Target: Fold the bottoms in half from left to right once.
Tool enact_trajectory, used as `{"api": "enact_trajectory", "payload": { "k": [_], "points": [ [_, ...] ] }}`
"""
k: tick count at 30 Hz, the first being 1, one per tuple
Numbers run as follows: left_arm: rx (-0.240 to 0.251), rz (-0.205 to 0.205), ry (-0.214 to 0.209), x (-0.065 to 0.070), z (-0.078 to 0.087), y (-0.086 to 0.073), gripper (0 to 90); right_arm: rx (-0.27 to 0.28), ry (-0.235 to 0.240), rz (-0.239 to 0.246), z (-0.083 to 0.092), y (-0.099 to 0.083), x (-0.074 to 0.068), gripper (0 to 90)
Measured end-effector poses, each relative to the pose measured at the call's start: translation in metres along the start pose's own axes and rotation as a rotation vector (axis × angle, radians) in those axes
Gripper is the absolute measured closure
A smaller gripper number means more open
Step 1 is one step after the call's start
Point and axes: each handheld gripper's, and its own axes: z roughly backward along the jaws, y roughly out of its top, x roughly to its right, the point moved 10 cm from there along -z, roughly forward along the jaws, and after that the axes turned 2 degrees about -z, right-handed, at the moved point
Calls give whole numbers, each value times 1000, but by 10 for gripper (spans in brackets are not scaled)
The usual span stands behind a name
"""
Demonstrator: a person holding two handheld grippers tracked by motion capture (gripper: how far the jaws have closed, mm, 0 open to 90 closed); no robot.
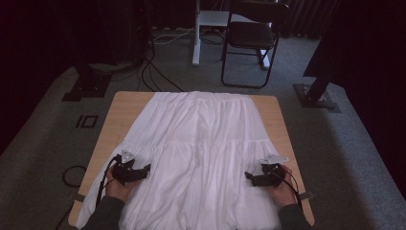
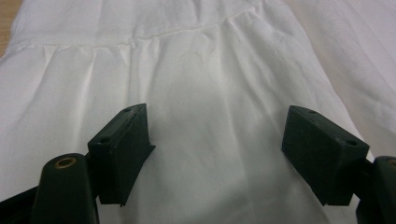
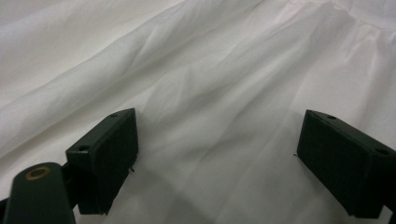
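A black folding chair (image 1: 253,38) stands on the grey carpet at the top centre of the high view, with a white stand (image 1: 196,33) just left of it and dark cables (image 1: 153,72) trailing across the floor toward the upper left. A black cable loop (image 1: 73,176) lies on the carpet at the lower left, beside the wooden table (image 1: 125,108). Nothing lies between the grippers and the cloth.

The white skirt (image 1: 206,153) is spread flat over most of the table, its narrow gathered end toward the top of the frame and its wide hem running off the bottom edge.

The left gripper (image 1: 143,170) sits at the lower left over the skirt's side edge, held by the person's left hand (image 1: 117,187), pointing inward to the right. Its jaws stand wide apart with bare fabric between them and nothing gripped. The right gripper (image 1: 249,176) sits at the lower right, held by the right hand (image 1: 282,187), pointing inward to the left, jaws likewise spread wide over the cloth, gripping nothing.
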Motion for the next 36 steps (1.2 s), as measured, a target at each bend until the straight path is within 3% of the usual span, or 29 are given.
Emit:
{"api": "enact_trajectory", "payload": {
  "k": [6,7,8,9,12,13,14,16,17,18,19,20,21,22,23,25,27,32,36],
  "points": [
    [9,18,23,-2,1,1,352,4,-10,-10,-1,1,-1,128],
    [4,33,35,-6,5,1,375,2,-16,-17,0,2,-1,201],
    [21,47,34,-7,9,3,375,2,-16,-17,0,2,-1,201],
    [75,62,21,-11,24,9,362,-4,-32,-24,5,2,-1,262],
    [76,71,17,-15,37,7,255,6,-66,-24,18,4,-1,226],
    [50,53,58,-23,47,-4,250,3,-73,-18,24,2,-3,201],
    [50,53,58,-23,47,-4,240,3,-73,-18,24,2,-3,201],
    [10,54,117,-35,53,-19,201,8,-108,-5,36,-3,-2,161],
    [-20,78,156,-47,58,-33,172,7,-137,-16,46,-12,1,160],
    [-20,78,156,-47,58,-33,156,7,-137,-16,46,-12,1,160],
    [-42,115,189,-60,62,-42,133,4,-175,-33,54,-24,8,156],
    [-42,115,189,-60,62,-42,121,4,-175,-33,54,-24,8,156],
    [-36,146,201,-68,65,-45,108,-3,-204,-64,62,-35,17,155],
    [-36,146,201,-68,65,-45,108,-3,-204,-64,62,-35,17,155],
    [-34,161,194,-72,64,-44,107,3,-211,-105,67,-43,25,153],
    [-41,164,205,-76,60,-44,95,0,-214,-131,68,-48,30,145],
    [-92,170,210,-80,48,-49,82,-9,-217,-139,65,-51,32,134],
    [-90,175,171,-78,44,-51,39,-21,-219,-128,60,-52,31,125],
    [-81,165,163,-75,45,-52,29,-16,-239,-125,63,-51,33,117]
  ]
}}
